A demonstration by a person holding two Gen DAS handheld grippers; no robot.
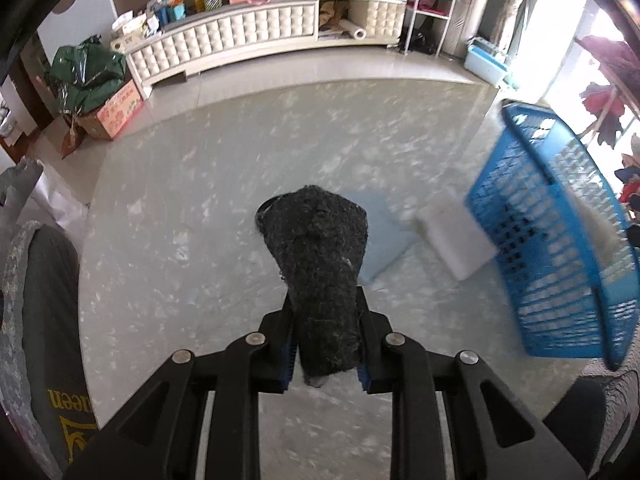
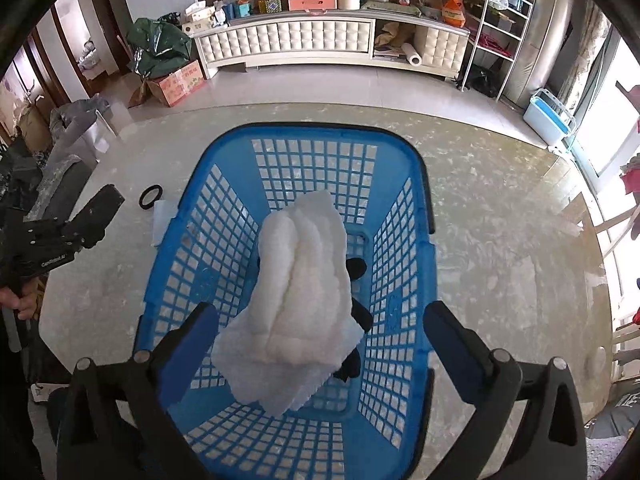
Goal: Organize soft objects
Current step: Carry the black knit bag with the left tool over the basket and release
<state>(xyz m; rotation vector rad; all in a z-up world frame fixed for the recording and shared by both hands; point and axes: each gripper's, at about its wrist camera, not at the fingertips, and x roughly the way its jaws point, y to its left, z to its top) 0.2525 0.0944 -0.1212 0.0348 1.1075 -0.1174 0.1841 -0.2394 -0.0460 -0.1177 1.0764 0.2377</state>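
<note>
Our left tongs (image 1: 326,340) pinch the dark fuzzy cloth (image 1: 320,264) above the surface (image 1: 180,220); we should swing it over the blue basket (image 2: 420,184), where the spread right tongs (image 2: 320,344) hover above the white towel (image 2: 304,280).

Two cameras, each looking along its own fingers

The left one looks down low over the table (image 1: 200,208); the right one looks straight down, close into the blue basket (image 2: 424,208); both see basket (image 1: 560,280), table and far cabinet (image 1: 256,28).
</note>
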